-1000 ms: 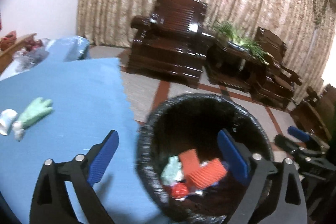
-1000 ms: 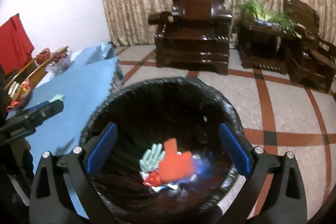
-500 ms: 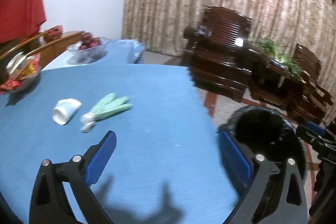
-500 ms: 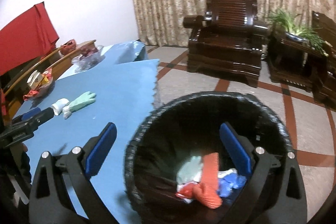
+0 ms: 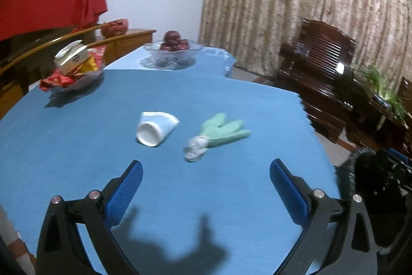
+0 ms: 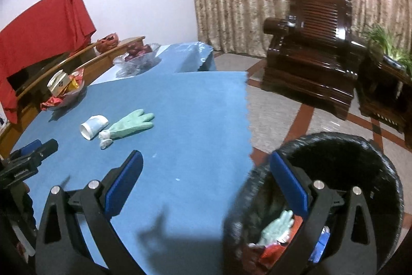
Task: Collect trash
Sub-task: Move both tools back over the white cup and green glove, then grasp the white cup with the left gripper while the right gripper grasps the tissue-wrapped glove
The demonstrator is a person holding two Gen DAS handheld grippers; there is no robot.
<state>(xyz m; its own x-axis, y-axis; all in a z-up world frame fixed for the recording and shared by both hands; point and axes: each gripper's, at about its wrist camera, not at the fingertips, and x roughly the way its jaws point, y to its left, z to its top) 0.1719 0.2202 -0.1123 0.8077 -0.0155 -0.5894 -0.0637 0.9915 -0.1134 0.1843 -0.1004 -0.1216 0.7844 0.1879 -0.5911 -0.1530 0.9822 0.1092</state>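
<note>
Both grippers spread wide and empty.

The left gripper [image 5: 206, 184] hovers above the table [image 5: 231, 105], its jaws far apart with nothing between the blue pads [image 5: 125, 191]; its black frame fills the lower corners of the left wrist view, tilted slightly down toward the table top. In the right wrist view it shows at the table's near left edge [image 6: 28, 159]. The right gripper [image 6: 206, 182] also stands wide apart and holds nothing, its left finger over the table, its right finger past the table's right edge. In the left wrist view only a dark, blurred part of it shows beyond the table's right edge [image 5: 391, 172].
</note>
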